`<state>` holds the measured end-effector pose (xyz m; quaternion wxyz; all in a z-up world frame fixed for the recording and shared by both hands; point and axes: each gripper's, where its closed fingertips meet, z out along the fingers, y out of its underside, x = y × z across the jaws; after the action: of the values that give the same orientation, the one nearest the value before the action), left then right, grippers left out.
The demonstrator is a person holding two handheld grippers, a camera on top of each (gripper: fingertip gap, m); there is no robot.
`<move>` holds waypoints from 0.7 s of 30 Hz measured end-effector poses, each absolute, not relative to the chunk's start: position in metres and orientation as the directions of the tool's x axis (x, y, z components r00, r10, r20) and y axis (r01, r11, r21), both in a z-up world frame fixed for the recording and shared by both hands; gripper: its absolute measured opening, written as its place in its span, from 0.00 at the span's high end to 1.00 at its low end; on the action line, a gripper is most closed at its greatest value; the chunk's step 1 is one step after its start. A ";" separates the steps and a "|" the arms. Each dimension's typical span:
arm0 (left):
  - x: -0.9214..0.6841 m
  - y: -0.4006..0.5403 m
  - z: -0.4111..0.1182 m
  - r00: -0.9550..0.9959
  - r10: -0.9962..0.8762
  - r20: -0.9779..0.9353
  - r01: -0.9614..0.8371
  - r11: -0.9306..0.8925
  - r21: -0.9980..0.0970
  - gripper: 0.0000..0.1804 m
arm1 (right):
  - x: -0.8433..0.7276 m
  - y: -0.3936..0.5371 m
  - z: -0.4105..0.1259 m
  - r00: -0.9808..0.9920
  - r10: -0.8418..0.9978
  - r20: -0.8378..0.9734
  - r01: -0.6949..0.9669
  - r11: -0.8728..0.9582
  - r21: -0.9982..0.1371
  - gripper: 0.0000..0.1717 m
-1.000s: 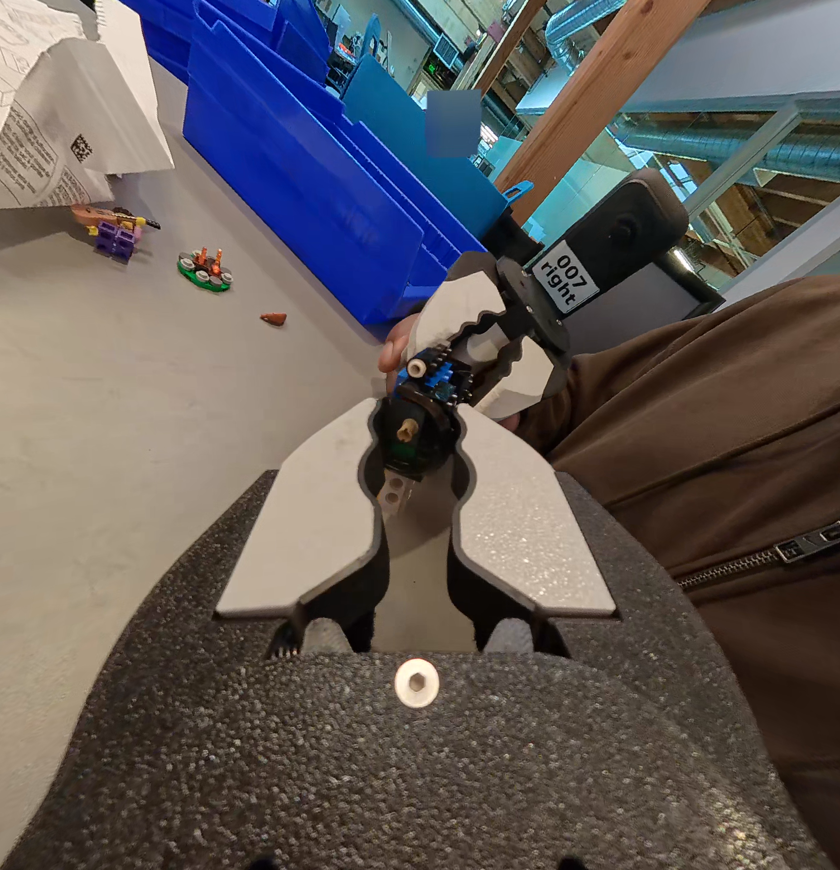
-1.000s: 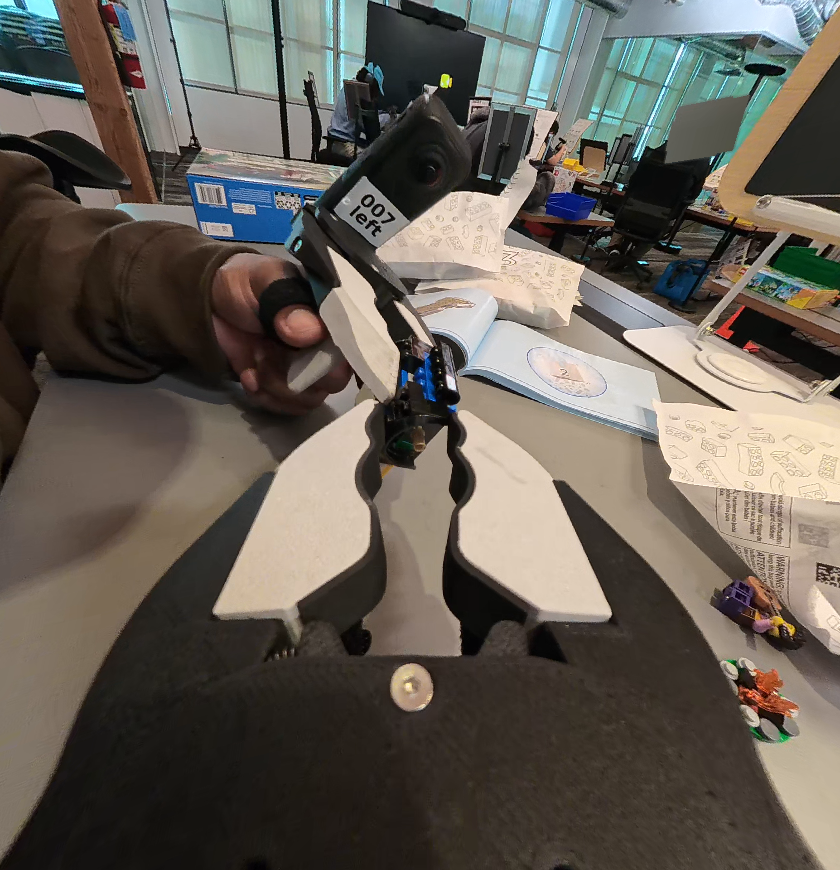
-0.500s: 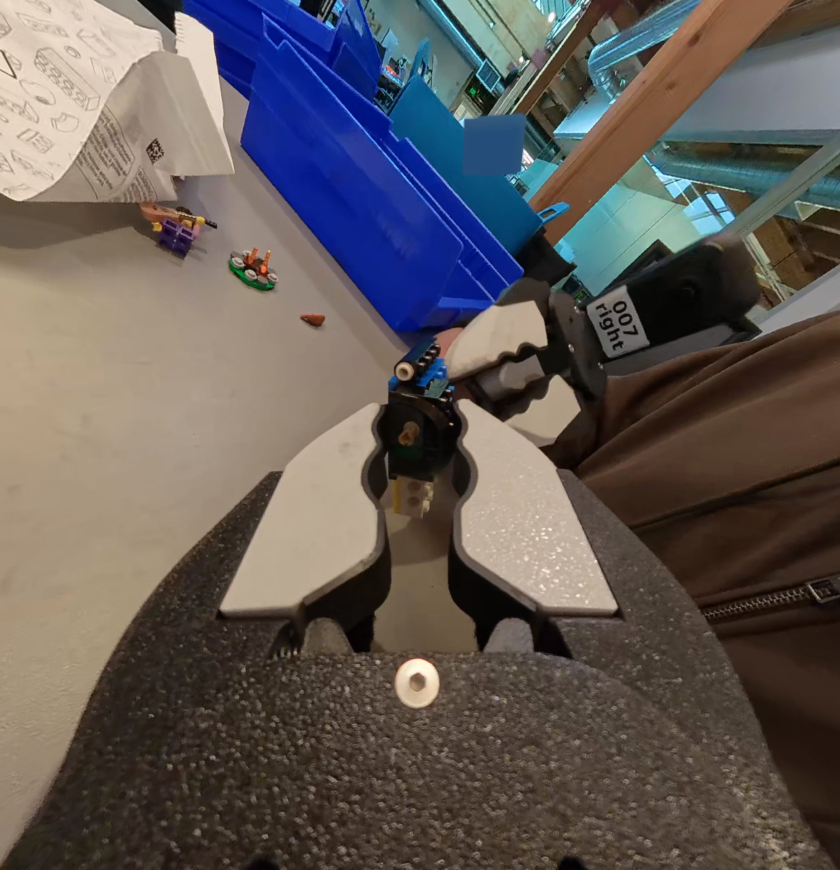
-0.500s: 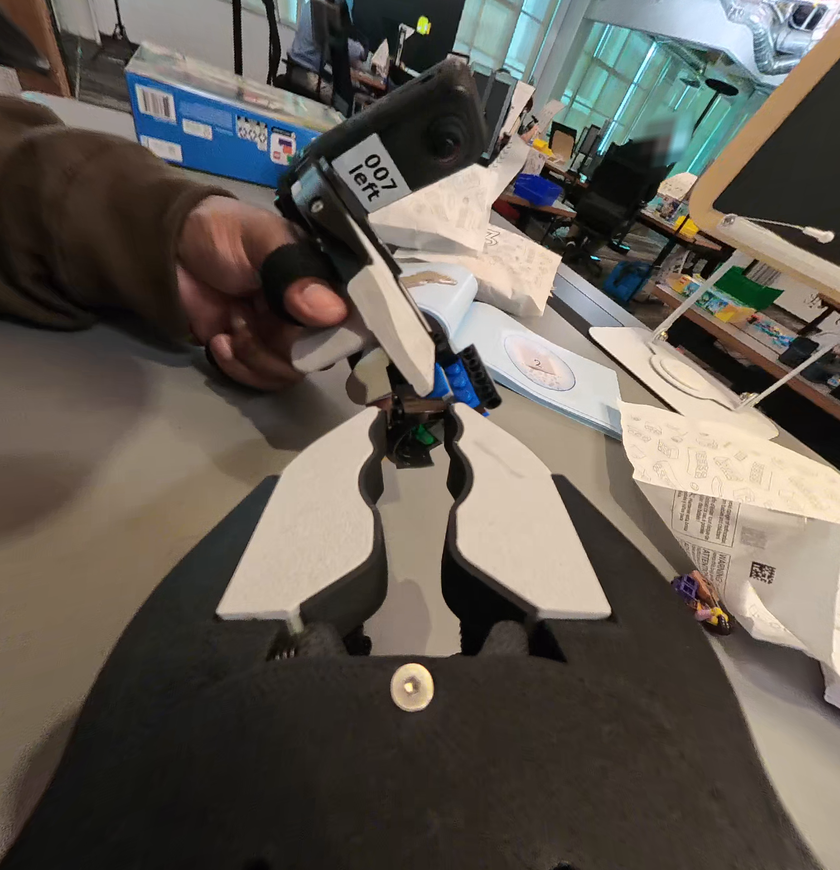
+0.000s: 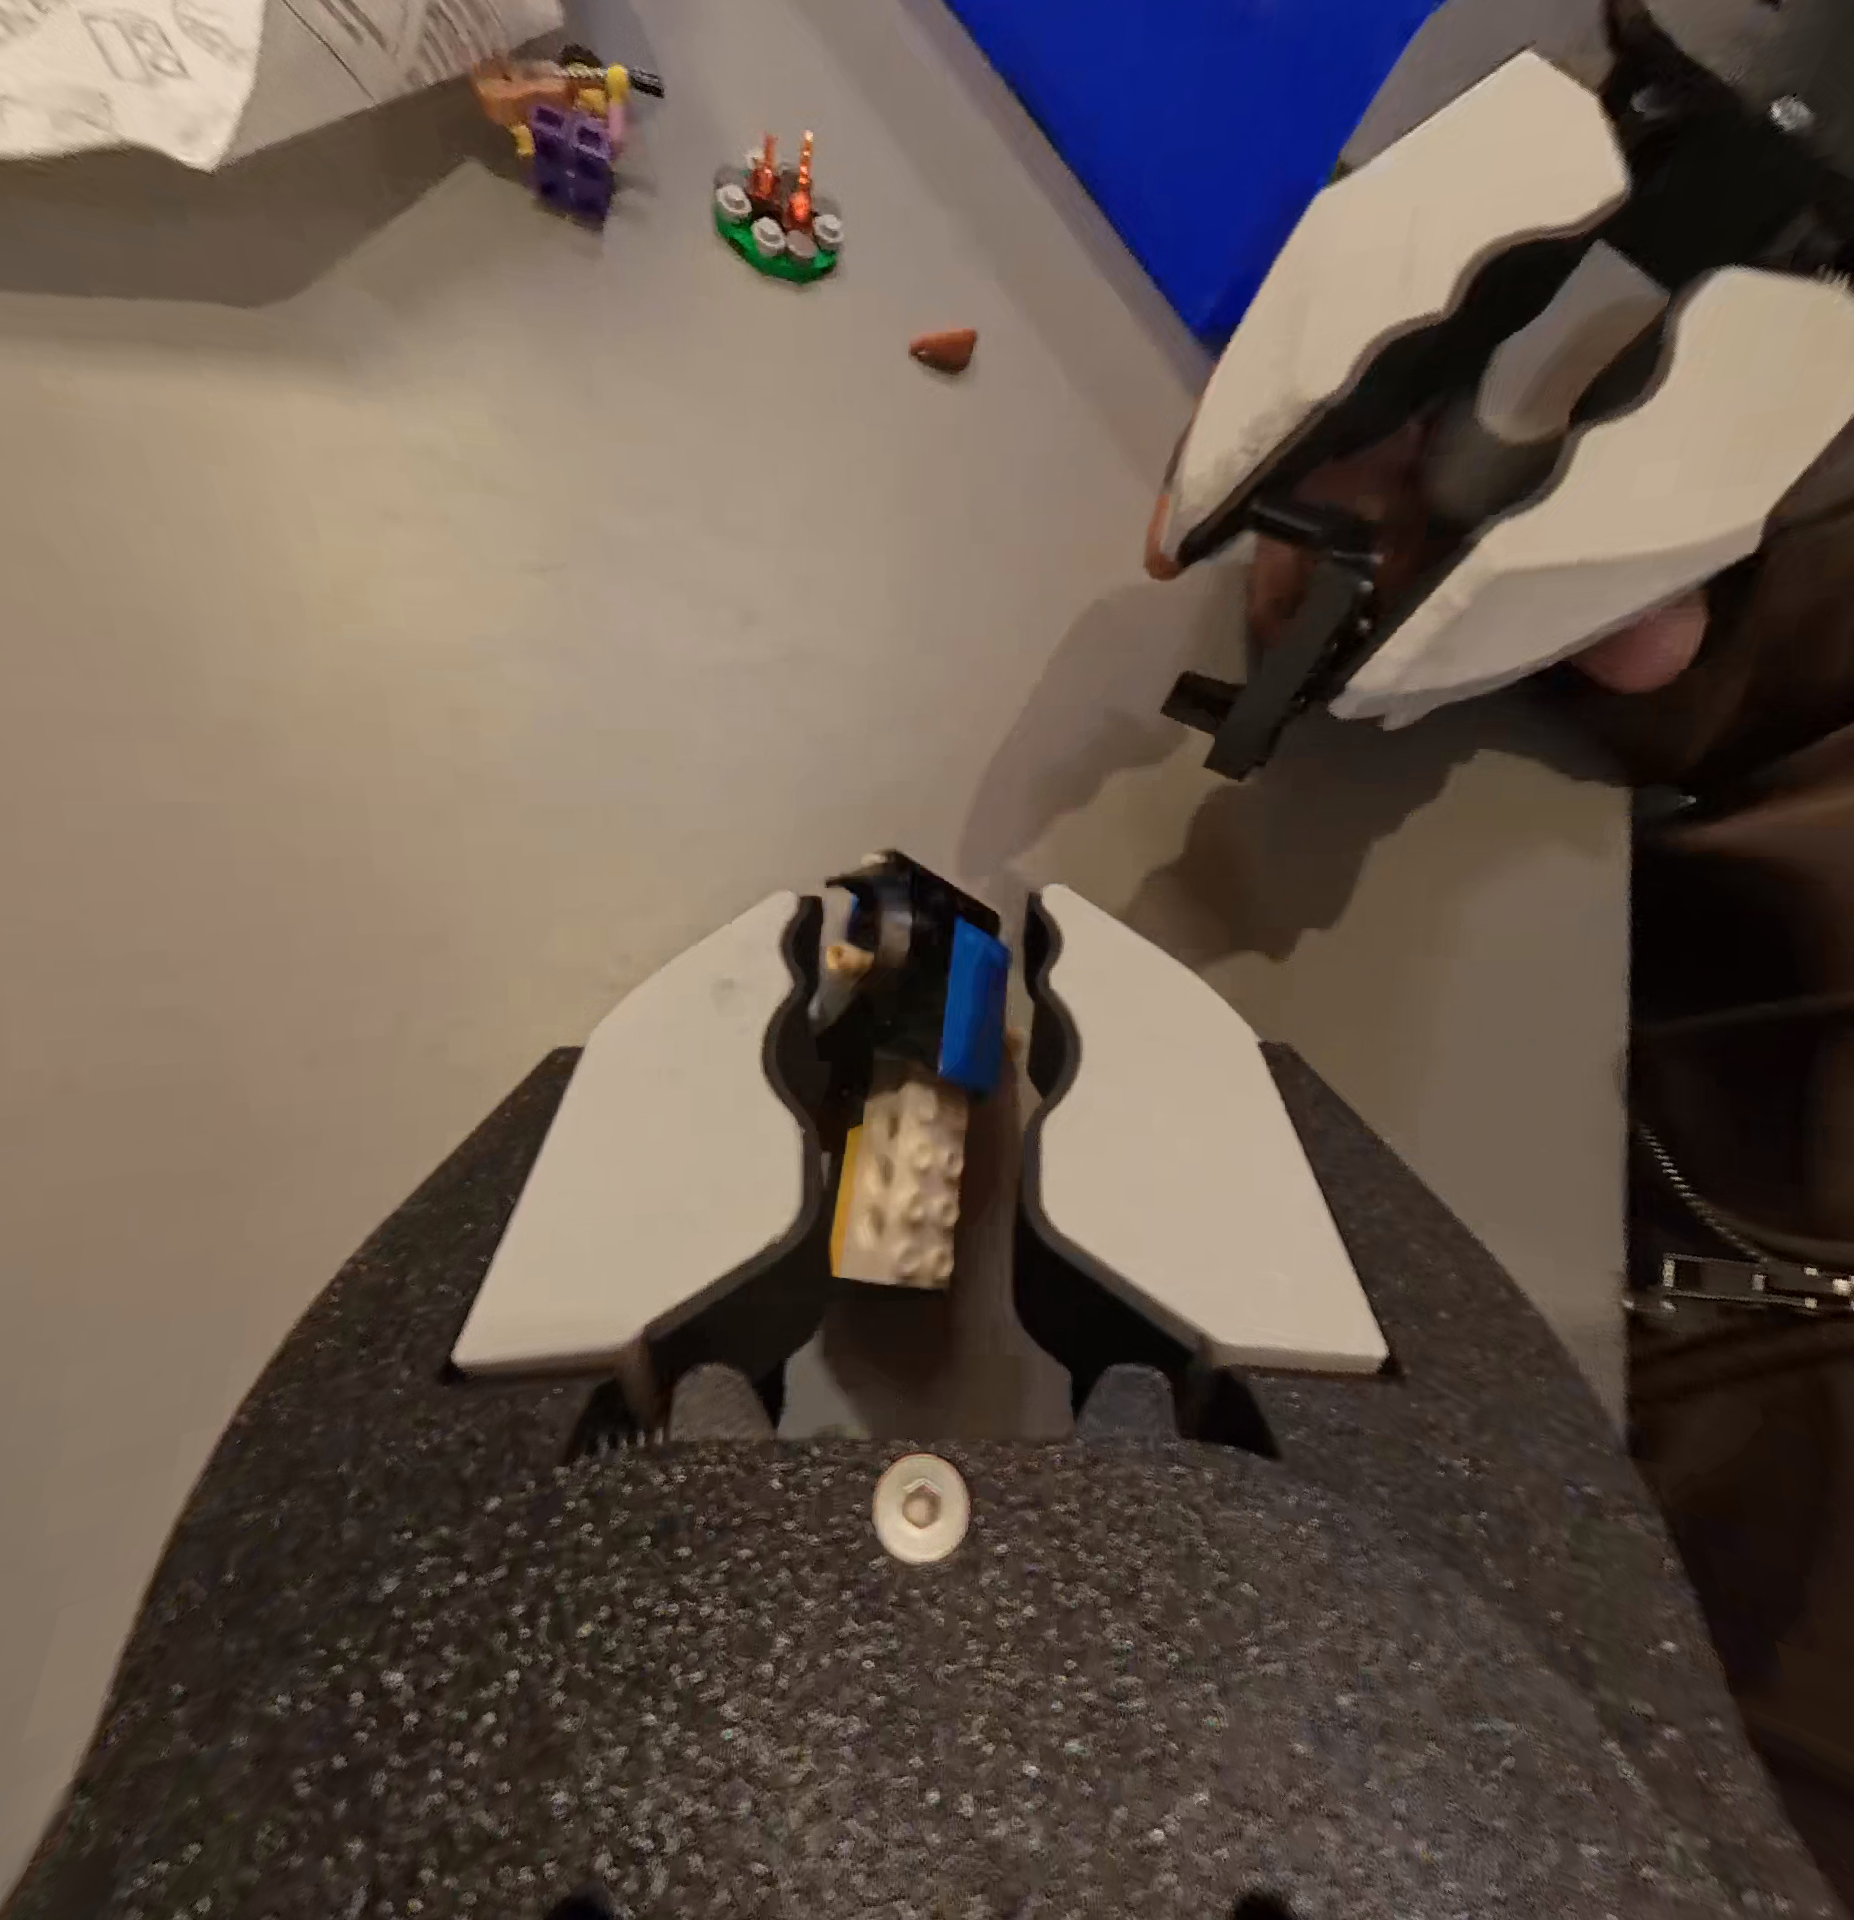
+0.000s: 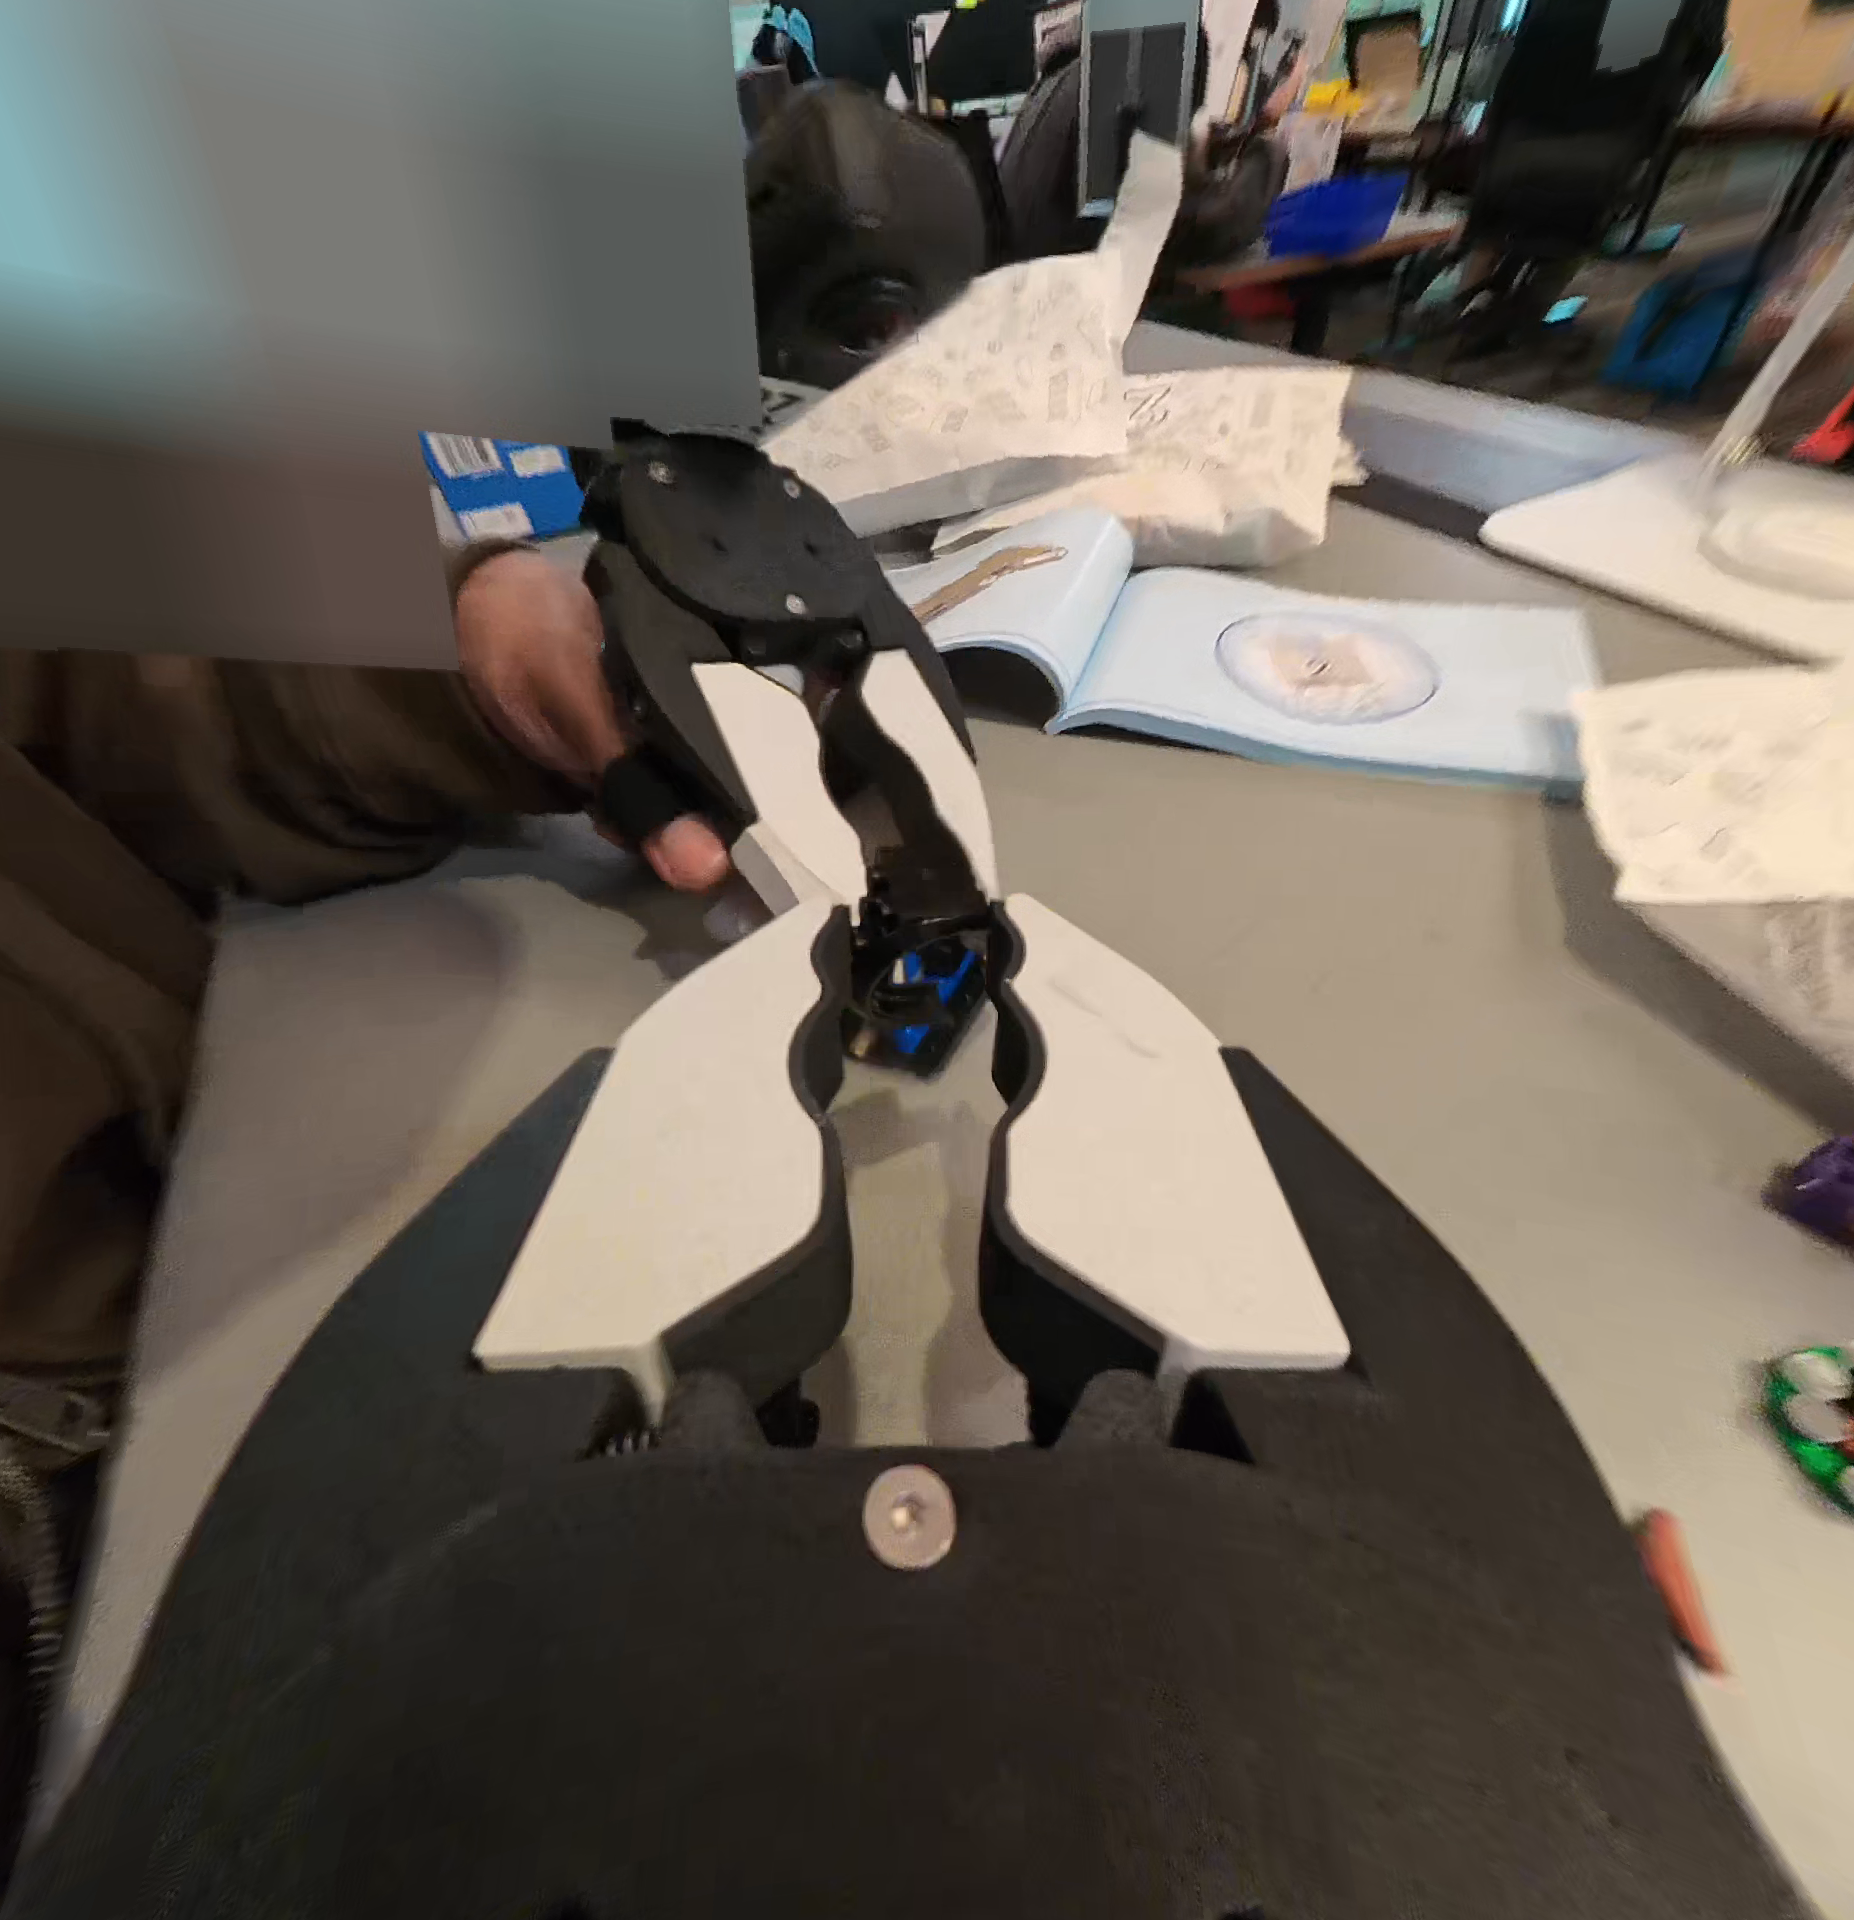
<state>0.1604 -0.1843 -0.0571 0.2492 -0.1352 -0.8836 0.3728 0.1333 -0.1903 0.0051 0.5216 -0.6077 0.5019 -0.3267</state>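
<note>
in the left wrist view the left tool points down at the grey tabletop with its fingers apart. a brick cluster of black, blue, white and yellow parts stands between them, close against the left finger, with a dark gap showing beside the right finger. as a judgement, nothing presses on it from that side, so a tilt or jolt of the tool could let the cluster slide out and knock parts loose on the tabletop.

in the right wrist view the right tool is clamped on a black-and-blue brick piece at its fingertips, both tips against it. the left tool's tips sit just beyond, nearly touching, so a bump between the two could twist the piece in the grip. whether cluster and piece are joined cannot be told.

farther off lie a small brown bit, a green round build, a purple figure, an open booklet, and a blue bin.
</note>
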 end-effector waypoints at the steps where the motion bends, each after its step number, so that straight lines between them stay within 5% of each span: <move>1: 0.162 -0.186 -0.054 -0.842 0.435 0.319 0.063 0.667 -0.742 0.77 | 0.133 -0.191 0.004 0.286 -0.936 -0.203 -0.290 0.117 -0.950 0.86; 7: 0.156 -0.184 -0.016 -0.793 0.544 0.272 0.066 0.522 -0.850 0.75 | 0.134 -0.199 0.001 0.280 -0.829 -0.484 -0.360 0.377 -0.854 0.86; 12: 0.125 -0.177 -0.006 -0.657 0.620 0.429 -0.039 0.540 -0.841 0.79 | 0.137 -0.188 0.004 0.323 -0.732 -0.600 -0.387 0.477 -0.789 0.86; 15: 0.118 -0.175 -0.005 -0.598 0.628 0.499 -0.096 0.562 -0.822 0.94 | 0.138 -0.180 0.003 0.341 -0.709 -0.617 -0.410 0.478 -0.776 0.85; 21: 0.126 -0.177 0.008 -0.485 0.560 0.671 -0.290 0.621 -0.728 0.95 | 0.137 -0.189 0.006 0.326 -0.801 -0.503 -0.344 0.395 -0.852 0.75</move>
<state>0.1255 -0.1768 0.0075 0.4994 -0.0903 -0.7492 0.4257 0.1372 -0.1889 0.0063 0.6271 -0.5192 0.5514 -0.1820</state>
